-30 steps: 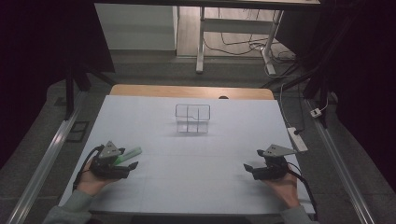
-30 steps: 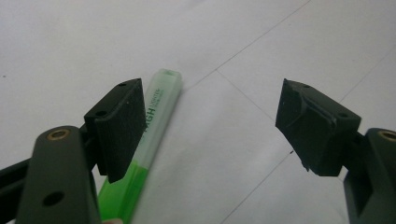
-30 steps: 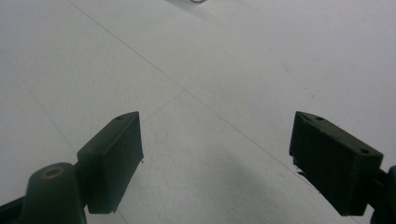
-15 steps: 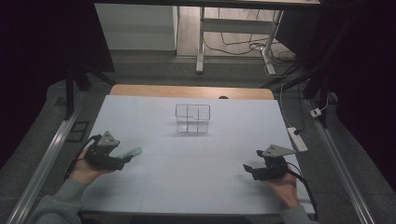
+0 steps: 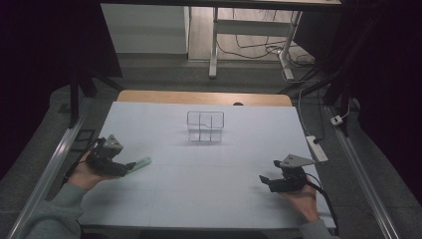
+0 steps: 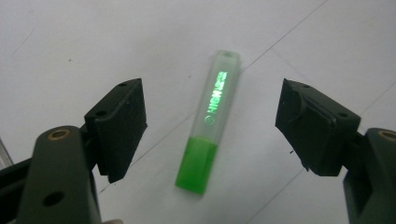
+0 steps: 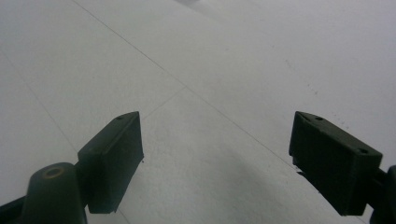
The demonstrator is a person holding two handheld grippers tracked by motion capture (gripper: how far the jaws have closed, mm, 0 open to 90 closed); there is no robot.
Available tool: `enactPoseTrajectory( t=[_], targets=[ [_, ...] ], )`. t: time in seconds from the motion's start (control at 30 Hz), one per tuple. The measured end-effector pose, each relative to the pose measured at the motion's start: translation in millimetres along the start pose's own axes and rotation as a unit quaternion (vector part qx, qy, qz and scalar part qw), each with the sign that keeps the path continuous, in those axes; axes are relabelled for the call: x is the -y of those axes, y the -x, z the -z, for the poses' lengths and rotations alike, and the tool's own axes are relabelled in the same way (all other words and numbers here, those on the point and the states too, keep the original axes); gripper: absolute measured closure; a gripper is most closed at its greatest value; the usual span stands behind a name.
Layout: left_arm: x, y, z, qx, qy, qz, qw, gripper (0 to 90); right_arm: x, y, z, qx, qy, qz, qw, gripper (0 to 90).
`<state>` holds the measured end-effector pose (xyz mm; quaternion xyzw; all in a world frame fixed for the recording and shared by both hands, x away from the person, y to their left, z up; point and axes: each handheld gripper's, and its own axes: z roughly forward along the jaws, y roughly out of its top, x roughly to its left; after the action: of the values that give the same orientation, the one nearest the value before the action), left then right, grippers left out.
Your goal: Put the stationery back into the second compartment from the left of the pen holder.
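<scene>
High view: green highlighter (image 5: 140,162) lies flat on the surface just ahead of left gripper (image 5: 130,166); right gripper (image 5: 264,180) well apart. Left gripper view: fingers wide, straddling it, long axis running between them. Right gripper view: fingers wide, empty.

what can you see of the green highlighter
The green highlighter is a short, squarish plastic pen lying flat on the white table. Its near part is solid bright green; the far part is clear and frosted, with glowing green lettering along it. It lies lengthwise between the open jaws of the left hand-held gripper, which do not touch it. Only the table touches it.
</scene>
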<state>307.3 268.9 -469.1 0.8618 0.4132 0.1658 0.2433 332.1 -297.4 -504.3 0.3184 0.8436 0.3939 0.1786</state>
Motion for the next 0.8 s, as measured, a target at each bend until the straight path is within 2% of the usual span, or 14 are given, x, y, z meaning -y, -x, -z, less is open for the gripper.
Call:
enactPoseTrajectory(
  t=[0.13, 0.37, 0.47, 0.67, 0.8],
  targets=[
    [0.4, -6.4, -2.5, 0.004, -0.011, -0.002, 0.9999, 25.7, 0.4, -0.4, -1.2, 0.000, 0.001, -0.002, 1.0000, 17.0],
    [1.7, -15.1, -9.5, 0.014, -0.050, -0.017, 0.9985, 25.7, 0.6, -0.6, -2.0, 0.001, -0.002, -0.002, 1.0000, 17.3],
    [3.2, -18.6, -12.6, 0.010, -0.058, -0.007, 0.9983, 23.0, 0.4, -0.4, -1.8, 0.000, -0.004, -0.001, 1.0000, 17.4],
    [6.6, -20.9, -20.8, 0.033, -0.079, -0.021, 0.9961, 23.9, 0.3, 0.3, -2.3, -0.001, -0.005, -0.003, 1.0000, 17.6],
    [7.7, -21.1, -25.0, 0.036, -0.089, -0.030, 0.9949, 24.5, 0.5, -0.1, -2.6, -0.001, -0.007, -0.002, 1.0000, 17.7]
  ],
)
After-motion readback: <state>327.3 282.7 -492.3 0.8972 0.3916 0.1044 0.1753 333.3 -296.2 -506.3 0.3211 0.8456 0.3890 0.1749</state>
